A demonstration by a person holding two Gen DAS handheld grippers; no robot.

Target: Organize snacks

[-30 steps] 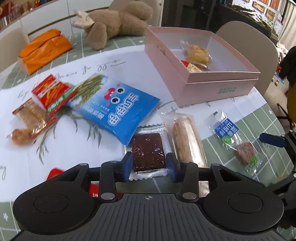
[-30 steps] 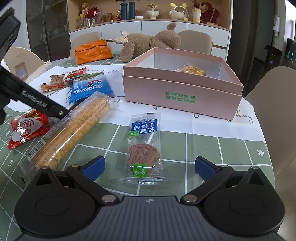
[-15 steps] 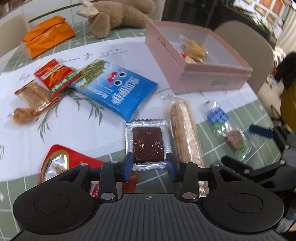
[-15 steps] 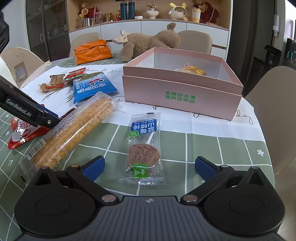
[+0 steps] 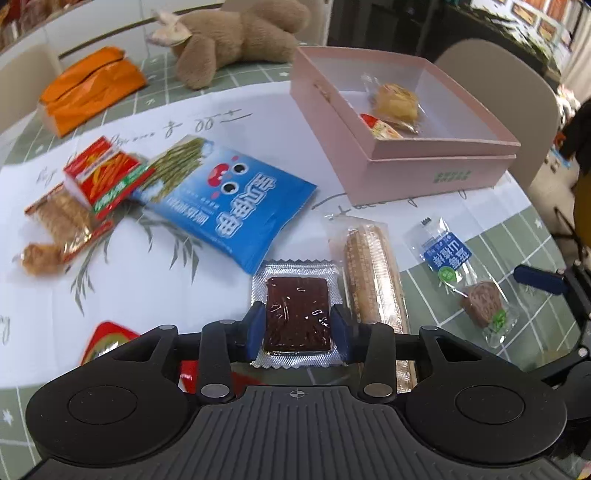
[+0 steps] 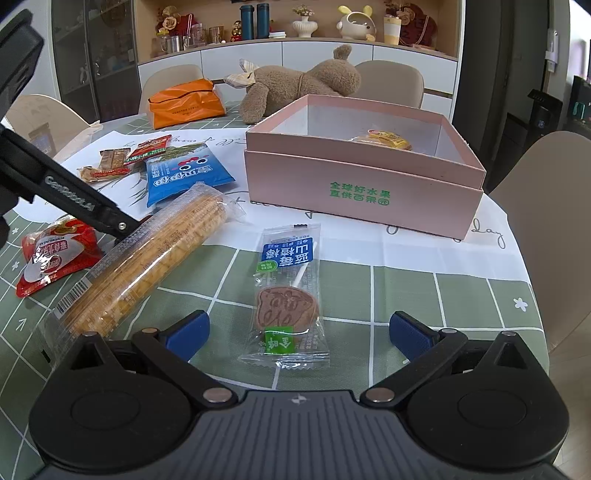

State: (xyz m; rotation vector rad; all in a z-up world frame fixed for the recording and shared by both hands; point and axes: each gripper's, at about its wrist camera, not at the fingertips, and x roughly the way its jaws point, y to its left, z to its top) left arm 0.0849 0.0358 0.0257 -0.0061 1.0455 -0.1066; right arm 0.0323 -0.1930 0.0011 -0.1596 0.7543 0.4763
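My left gripper (image 5: 297, 330) is shut on a silver pack with a dark brown slab (image 5: 297, 310), held just above the table. An open pink box (image 5: 399, 147) at the back right holds two wrapped snacks (image 5: 395, 107). My right gripper (image 6: 295, 330) is open and straddles the near end of a blue-labelled lollipop pack (image 6: 288, 295), which lies flat on the table. A long corn pack (image 6: 147, 258) lies left of it, also seen in the left wrist view (image 5: 369, 273). The pink box (image 6: 365, 181) stands behind the lollipop pack.
A blue chip bag (image 5: 221, 199), a red-green pack (image 5: 107, 173) and brown wrapped snacks (image 5: 59, 221) lie at the left. A red pack (image 6: 55, 251) lies at the near left. An orange bag (image 5: 88, 88) and a teddy bear (image 5: 236, 33) sit at the back. Chairs surround the table.
My left gripper has stayed shut on the brown slab pack and has shifted over the table with it. My right gripper has stayed open over the lollipop pack.
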